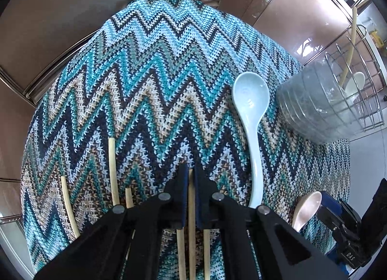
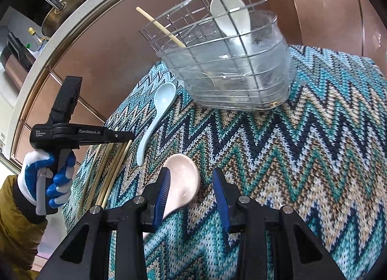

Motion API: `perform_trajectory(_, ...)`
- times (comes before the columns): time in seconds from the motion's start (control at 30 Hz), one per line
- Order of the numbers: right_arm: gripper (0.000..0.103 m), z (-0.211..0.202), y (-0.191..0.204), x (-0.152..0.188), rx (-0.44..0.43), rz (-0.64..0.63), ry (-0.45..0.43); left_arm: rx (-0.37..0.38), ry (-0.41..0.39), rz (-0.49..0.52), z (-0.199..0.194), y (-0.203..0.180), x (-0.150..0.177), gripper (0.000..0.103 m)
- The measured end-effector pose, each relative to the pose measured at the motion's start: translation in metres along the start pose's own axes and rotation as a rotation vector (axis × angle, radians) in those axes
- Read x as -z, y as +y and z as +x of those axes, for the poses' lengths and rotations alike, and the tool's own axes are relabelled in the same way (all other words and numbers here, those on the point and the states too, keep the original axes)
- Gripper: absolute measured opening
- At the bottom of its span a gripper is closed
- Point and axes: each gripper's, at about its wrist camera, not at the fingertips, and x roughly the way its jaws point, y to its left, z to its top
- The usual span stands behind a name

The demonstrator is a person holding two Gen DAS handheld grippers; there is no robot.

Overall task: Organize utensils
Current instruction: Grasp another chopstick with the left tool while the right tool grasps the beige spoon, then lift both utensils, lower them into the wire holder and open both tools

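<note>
A rough knitted zigzag cloth [image 1: 154, 91] covers the counter. The pale blue spoon [image 1: 251, 110] and pink spoon [image 2: 183, 183] look glossy, like glazed ceramic. The chopsticks [image 1: 111, 171] are matt wood. The holder [image 2: 232, 72] is clear plastic inside thin metal wire.

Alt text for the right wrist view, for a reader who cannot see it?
The open right gripper hovers over a pink spoon on a zigzag knit cloth. Beyond stands a clear utensil holder with a white spoon and one chopstick; at left, the left gripper reaches loose chopsticks.
</note>
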Motion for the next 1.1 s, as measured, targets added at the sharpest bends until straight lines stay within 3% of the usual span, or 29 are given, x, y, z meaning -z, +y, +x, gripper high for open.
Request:
perform_trajectory(0.13,0.027,0.015,-0.002,-0.007,-0.032,-0.002,0.045,0.003,-0.003,-0.018,-0.001,0.000,0.001,0.004)
perform_trajectory(0.23,0.008,0.024,-0.003,-0.009,-0.048,-0.008,0.077,0.012,-0.009,-0.026,-0.003,0.000,0.002,0.004)
perform_trajectory(0.37,0.008,0.018,0.001,-0.008,-0.036,-0.024,0.066,0.036,-0.038,-0.032,-0.016,0.003,0.008,0.004)
perform_trajectory(0.6,0.008,-0.028,0.021,0.002,0.026,-0.077,-0.018,0.072,-0.141,-0.030,-0.057,0.008,0.023,0.004)
perform_trajectory(1.1,0.008,-0.133,0.099,0.033,0.167,-0.168,-0.224,0.147,-0.410,0.009,-0.198,-0.005,0.083,0.004)
